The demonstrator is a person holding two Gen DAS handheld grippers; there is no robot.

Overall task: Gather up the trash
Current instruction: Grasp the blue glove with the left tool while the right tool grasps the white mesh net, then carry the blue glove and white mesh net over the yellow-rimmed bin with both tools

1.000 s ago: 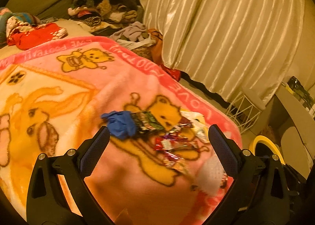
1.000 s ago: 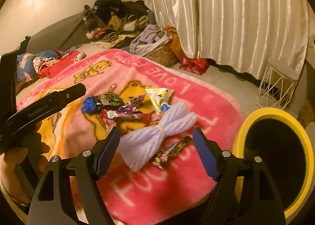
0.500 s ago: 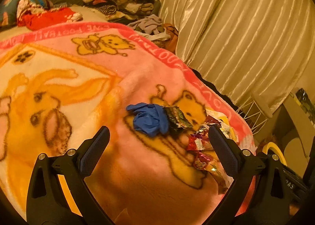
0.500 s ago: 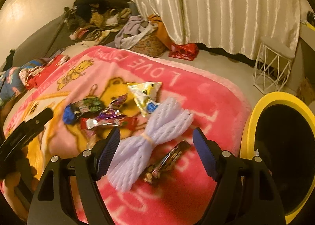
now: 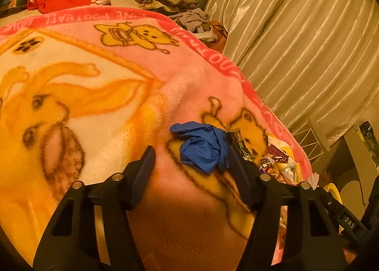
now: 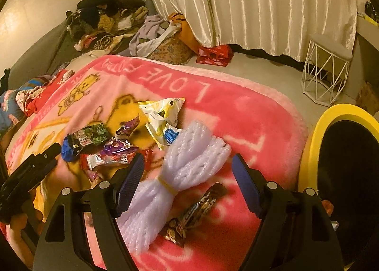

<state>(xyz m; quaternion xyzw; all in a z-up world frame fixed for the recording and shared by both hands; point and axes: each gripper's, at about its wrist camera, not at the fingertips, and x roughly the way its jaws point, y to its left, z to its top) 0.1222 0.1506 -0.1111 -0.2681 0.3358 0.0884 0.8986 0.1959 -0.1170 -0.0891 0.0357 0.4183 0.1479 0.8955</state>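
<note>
A crumpled blue glove point(image 5: 201, 150) lies on the pink bear blanket point(image 5: 94, 95). My left gripper point(image 5: 190, 152) straddles it with its jaws closing. The right pad touches the glove while the left pad stands apart from it. Beyond the glove lies a heap of snack wrappers point(image 5: 277, 162). My right gripper point(image 6: 188, 158) hangs open above a white foam-net bundle point(image 6: 196, 143) tied with a yellow band, and a brown wrapper point(image 6: 196, 209) lies beside that bundle. A yellow-white bag point(image 6: 163, 114), a purple wrapper point(image 6: 123, 138) and a green-black wrapper point(image 6: 91, 134) lie farther back.
A yellow-rimmed black bin point(image 6: 315, 133) stands at the blanket's right edge. Behind it are a white wire stool point(image 6: 324, 74) and a cream curtain point(image 6: 260, 5). A clothes pile point(image 6: 106, 17) and a red bag point(image 6: 214, 54) lie past the blanket.
My left gripper has come down and forward onto the blue glove, and its jaws have narrowed around it. The right gripper has sunk closer over the foam bundle with its jaws unchanged.
</note>
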